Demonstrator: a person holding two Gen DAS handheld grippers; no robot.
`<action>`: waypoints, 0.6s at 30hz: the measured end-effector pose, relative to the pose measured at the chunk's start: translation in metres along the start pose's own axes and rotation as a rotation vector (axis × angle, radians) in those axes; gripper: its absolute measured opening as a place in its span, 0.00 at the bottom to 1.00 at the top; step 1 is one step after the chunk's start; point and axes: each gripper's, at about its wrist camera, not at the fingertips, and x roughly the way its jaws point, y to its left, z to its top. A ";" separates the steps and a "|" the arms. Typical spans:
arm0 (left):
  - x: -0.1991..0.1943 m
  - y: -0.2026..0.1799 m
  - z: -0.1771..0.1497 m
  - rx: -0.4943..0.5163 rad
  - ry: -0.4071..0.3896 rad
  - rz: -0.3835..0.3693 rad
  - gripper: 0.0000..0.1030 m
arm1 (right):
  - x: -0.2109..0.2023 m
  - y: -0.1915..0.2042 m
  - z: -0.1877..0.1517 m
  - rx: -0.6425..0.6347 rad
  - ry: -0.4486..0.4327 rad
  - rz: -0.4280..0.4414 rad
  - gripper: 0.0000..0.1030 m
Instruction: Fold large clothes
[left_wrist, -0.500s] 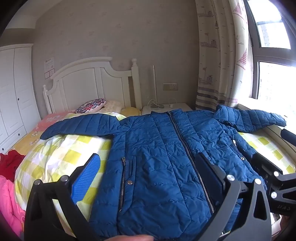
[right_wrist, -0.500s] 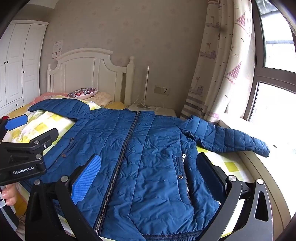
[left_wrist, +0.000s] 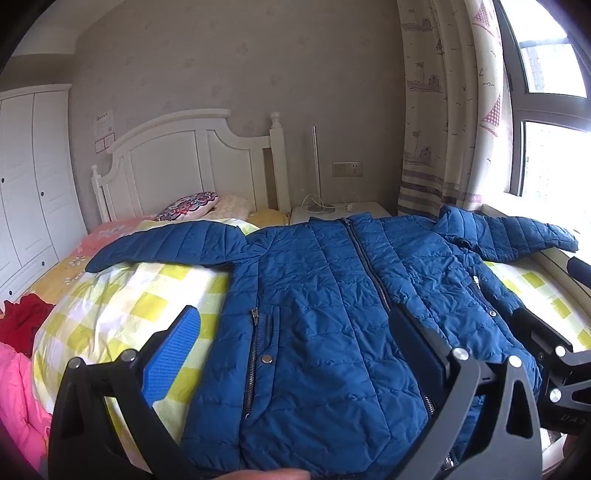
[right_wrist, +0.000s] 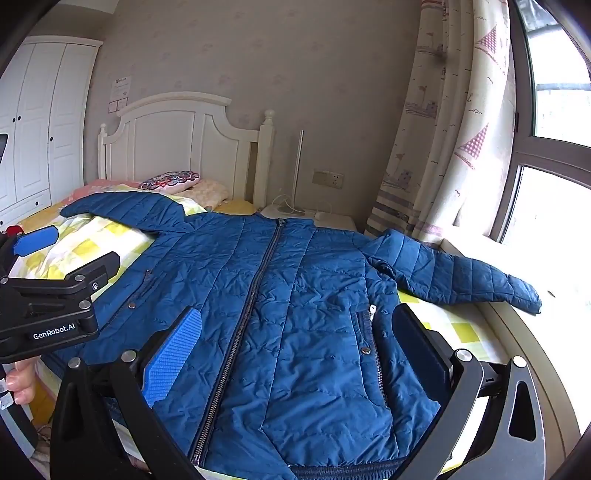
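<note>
Quilted blue puffer jacket (right_wrist: 295, 314) lies face up and zipped on the bed, spread flat across a yellow-and-white checked quilt (left_wrist: 140, 295), not yet folded. Its long axis, marked by the central zipper (right_wrist: 255, 291), runs away from both cameras: hem nearest, collar far, toward the white headboard (left_wrist: 192, 158). Both sleeves stick out sideways, the left sleeve (left_wrist: 166, 243) over the quilt and the right sleeve (right_wrist: 461, 273) reaching toward the window ledge.

Left gripper (left_wrist: 291, 347) hovers above the hem on the left half of the jacket, its jaws spread wide with nothing between them; the blue pad hangs over the quilt just outside the jacket's edge, the dark one over the zipper line. Right gripper (right_wrist: 295, 347) hovers over the right half, equally wide and empty, straddling the zipper and the right pocket. Both point slightly downward at the garment, and neither touches it as far as can be seen.

Judging from the layout, the first fold would bring a sleeve across the chest. Each sleeve lies ahead of and outboard of its own gripper, well apart from the jaws, so either hand must reach forward and sideways; the left one looks marginally nearer its side edge.

Beyond the jacket sit a patterned pillow (left_wrist: 188, 205), a bedside table (left_wrist: 340, 212), a curtain (right_wrist: 443, 129), a white wardrobe (left_wrist: 33, 177), and pink and red clothes (left_wrist: 18, 354) at the bed's left.
</note>
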 end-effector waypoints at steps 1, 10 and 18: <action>0.000 0.000 0.000 0.000 0.000 0.000 0.98 | 0.000 0.001 -0.001 0.000 0.000 0.001 0.96; 0.000 0.002 -0.002 -0.006 0.004 0.004 0.98 | 0.004 0.002 -0.003 -0.005 0.005 0.009 0.96; 0.002 0.005 -0.004 -0.015 0.012 0.011 0.98 | 0.005 0.003 -0.004 -0.005 0.007 0.011 0.96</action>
